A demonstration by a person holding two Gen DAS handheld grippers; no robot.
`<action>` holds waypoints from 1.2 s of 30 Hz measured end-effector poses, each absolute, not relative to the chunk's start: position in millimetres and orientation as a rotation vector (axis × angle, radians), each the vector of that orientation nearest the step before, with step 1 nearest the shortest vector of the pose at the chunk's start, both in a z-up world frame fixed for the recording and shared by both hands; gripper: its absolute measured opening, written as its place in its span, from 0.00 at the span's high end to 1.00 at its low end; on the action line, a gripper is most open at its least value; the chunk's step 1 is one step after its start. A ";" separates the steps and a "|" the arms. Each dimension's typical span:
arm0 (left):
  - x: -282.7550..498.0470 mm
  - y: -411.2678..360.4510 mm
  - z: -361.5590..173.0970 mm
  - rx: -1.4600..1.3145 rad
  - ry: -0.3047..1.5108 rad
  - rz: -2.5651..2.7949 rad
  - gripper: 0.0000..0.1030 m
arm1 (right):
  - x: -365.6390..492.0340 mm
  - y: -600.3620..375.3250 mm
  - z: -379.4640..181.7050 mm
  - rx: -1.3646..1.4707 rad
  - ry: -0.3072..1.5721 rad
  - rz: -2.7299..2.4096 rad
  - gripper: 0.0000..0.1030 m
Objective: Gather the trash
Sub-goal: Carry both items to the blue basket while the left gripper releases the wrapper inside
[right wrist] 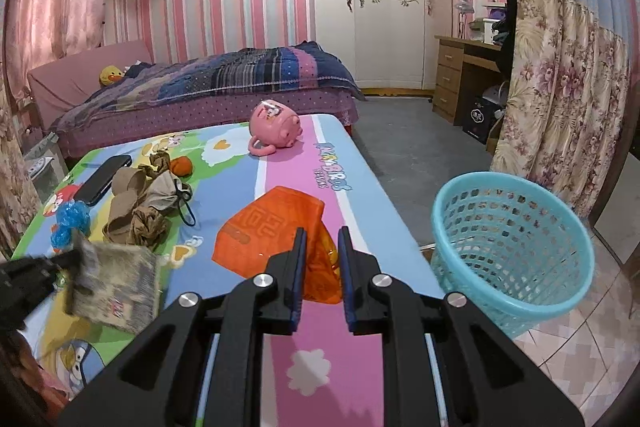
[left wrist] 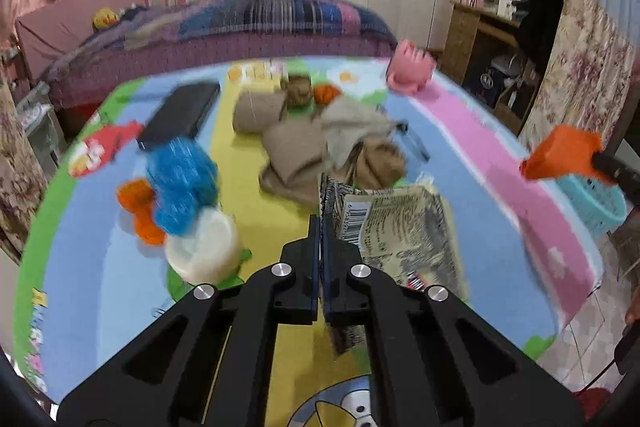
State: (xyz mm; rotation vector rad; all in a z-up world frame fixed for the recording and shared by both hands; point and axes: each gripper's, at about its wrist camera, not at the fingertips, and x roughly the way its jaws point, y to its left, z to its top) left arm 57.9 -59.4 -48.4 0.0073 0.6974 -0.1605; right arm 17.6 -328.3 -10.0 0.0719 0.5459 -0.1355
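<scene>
In the left wrist view, the left gripper (left wrist: pixel 320 227) has its fingers clamped on a printed wrapper (left wrist: pixel 400 227) at lower centre, lifted above the counter (left wrist: pixel 500 155). In the right wrist view, the right gripper (right wrist: pixel 322 239) pinches an orange packet (right wrist: pixel 272 239) at centre, left of the blue basket (right wrist: pixel 516 247) on the floor at right.

Glossy orange plastic wrapper (right wrist: pixel 272 239); perforated turquoise plastic basket (right wrist: pixel 516 259); crumpled matt brown paper (left wrist: pixel 296 151); printed foil packet (left wrist: pixel 404 227).
</scene>
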 end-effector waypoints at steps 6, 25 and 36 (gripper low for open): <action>56.8 -77.3 -13.8 0.027 0.647 -0.164 1.00 | 8.0 -357.8 0.5 0.108 0.527 -0.174 0.84; 84.0 -251.6 44.6 0.124 0.504 -0.410 1.00 | -10.3 -498.7 20.2 0.130 0.498 -0.399 0.84; 107.2 -343.2 12.2 0.176 0.551 -0.490 1.00 | -14.4 -580.1 -6.6 0.200 0.517 -0.499 0.84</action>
